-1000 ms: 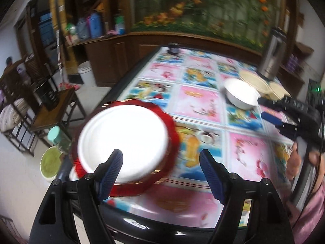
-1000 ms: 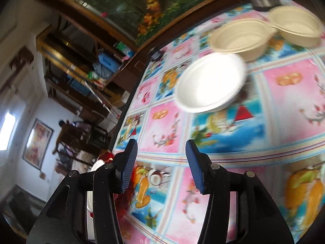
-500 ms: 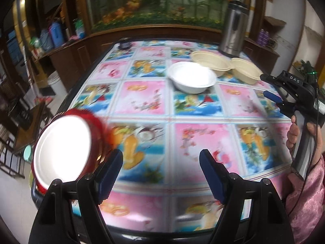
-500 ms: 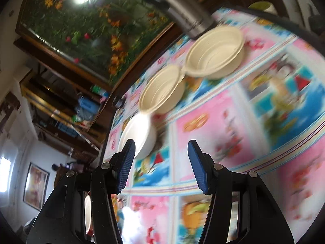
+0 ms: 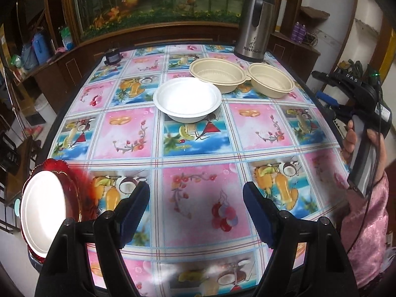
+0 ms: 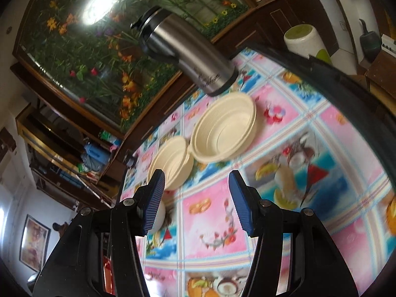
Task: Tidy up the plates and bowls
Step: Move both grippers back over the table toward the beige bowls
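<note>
Pink and blue squares cover the table [image 5: 198,146], printed with fruit, flowers and coconuts. One white bowl [image 5: 186,99], two cream bowls [image 5: 217,74] behind it. A white plate [image 5: 42,215] sits on a glossy red plate [image 5: 74,190]. Steel-grey kettle [image 5: 255,22], blue-padded black jaws.

Lettering is being shown in two places in the left wrist view. The letters "DAS" are being displayed in white on the black body of the right gripper [image 5: 329,104]. A brand name in dark print is being carried low on the steel kettle [image 5: 255,22]; only its beginning, "B" and "st", is being made out clearly.
</note>
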`<move>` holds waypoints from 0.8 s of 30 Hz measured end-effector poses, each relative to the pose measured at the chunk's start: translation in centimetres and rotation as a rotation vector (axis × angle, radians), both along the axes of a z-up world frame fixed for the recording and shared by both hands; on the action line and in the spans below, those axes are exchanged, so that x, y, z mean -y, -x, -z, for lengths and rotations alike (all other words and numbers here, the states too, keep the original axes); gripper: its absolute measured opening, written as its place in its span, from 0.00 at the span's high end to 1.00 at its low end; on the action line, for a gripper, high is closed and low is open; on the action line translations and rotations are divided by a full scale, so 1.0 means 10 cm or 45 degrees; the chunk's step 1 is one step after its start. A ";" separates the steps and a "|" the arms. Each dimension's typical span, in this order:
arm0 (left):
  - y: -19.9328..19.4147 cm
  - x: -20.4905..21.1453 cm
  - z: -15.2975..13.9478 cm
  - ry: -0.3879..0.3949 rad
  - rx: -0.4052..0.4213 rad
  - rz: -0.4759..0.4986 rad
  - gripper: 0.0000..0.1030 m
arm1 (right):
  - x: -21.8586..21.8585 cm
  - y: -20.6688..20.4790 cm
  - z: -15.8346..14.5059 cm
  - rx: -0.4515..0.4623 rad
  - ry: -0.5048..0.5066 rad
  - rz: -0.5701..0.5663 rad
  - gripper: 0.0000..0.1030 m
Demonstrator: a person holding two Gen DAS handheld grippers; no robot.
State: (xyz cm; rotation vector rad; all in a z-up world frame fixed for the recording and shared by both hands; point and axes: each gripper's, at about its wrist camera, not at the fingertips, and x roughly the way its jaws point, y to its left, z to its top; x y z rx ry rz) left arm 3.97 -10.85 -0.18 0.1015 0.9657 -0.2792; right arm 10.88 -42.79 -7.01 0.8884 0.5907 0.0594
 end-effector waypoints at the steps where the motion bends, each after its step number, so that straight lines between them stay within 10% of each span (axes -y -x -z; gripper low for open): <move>1: -0.02 0.01 0.01 0.001 -0.004 -0.008 0.24 | 0.03 -0.02 -0.01 0.008 -0.004 0.012 0.48; 5: -0.07 0.10 0.13 0.011 -0.052 -0.018 0.24 | 0.19 0.03 0.20 0.135 -0.091 0.194 0.48; 13: 0.01 0.21 0.38 0.115 -0.145 0.029 0.24 | 0.48 -0.02 0.58 -0.032 -0.194 0.300 0.48; 24: 0.18 -0.35 0.51 0.214 -0.138 -0.044 0.24 | 0.38 0.08 0.54 -0.037 0.035 0.403 0.48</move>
